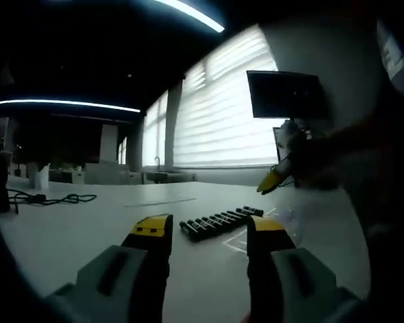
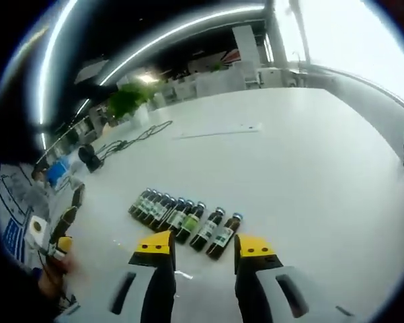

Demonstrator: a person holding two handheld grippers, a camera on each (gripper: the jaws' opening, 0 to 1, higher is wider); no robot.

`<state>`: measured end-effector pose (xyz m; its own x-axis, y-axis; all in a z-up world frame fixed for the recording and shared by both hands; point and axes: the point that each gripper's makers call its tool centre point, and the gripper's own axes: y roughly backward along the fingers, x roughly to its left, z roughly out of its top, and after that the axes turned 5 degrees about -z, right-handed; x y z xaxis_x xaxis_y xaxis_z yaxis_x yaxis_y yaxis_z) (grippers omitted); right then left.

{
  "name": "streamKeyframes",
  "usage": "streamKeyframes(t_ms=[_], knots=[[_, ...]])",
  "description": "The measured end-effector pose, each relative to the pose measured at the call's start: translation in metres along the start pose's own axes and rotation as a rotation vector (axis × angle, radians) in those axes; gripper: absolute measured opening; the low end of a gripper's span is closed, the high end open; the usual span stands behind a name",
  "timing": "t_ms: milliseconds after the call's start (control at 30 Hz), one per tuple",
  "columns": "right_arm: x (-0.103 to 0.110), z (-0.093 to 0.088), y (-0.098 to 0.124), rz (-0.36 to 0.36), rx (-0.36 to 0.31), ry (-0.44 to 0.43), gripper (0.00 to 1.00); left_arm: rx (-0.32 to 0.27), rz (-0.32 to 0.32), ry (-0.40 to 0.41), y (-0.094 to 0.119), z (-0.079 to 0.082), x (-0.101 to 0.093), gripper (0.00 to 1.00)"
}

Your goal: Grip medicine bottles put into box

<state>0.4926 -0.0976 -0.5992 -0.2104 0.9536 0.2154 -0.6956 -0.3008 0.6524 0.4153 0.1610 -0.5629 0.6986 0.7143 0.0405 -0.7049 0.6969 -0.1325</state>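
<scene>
Several dark medicine bottles (image 1: 220, 221) lie side by side in a row on the white table (image 1: 87, 229). My left gripper (image 1: 210, 232) stands open a short way in front of them, nothing between its yellow-tipped jaws. In the right gripper view the same bottles (image 2: 185, 219) have green and white labels and blue caps. My right gripper (image 2: 204, 249) is open just short of the row's right end, and the two nearest bottles point into its gap. The right gripper (image 1: 275, 178) also hangs above the bottles in the left gripper view. The left gripper (image 2: 62, 235) shows at the left edge, held by a hand.
A clear plastic piece (image 1: 282, 219) lies right of the bottles; what it is I cannot tell. Black cables (image 1: 47, 198) trail on the table's far left. A dark monitor (image 1: 282, 94) stands by the bright blinds. A flat sheet (image 2: 218, 131) lies farther back.
</scene>
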Motion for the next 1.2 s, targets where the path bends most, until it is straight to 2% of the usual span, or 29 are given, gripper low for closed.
streamKeyframes(t_ms=[167,500,600,867,1200], knots=[[-0.011,-0.004,-0.013,-0.032,0.051,-0.023,0.28,0.003,-0.008,-0.008,0.0,0.0,-0.002,0.37],[-0.02,-0.011,-0.029,-0.071,0.11,-0.05,0.27,0.003,-0.026,-0.026,-0.001,0.001,-0.007,0.37],[-0.022,-0.014,-0.032,-0.084,0.141,-0.015,0.26,0.005,-0.033,-0.026,-0.001,0.0,-0.008,0.37],[-0.026,-0.017,-0.038,-0.096,0.164,0.02,0.21,-0.004,-0.023,-0.008,0.0,0.002,-0.004,0.37],[-0.026,-0.019,-0.043,-0.107,0.184,0.032,0.19,-0.009,-0.024,-0.008,0.001,0.003,-0.005,0.37]])
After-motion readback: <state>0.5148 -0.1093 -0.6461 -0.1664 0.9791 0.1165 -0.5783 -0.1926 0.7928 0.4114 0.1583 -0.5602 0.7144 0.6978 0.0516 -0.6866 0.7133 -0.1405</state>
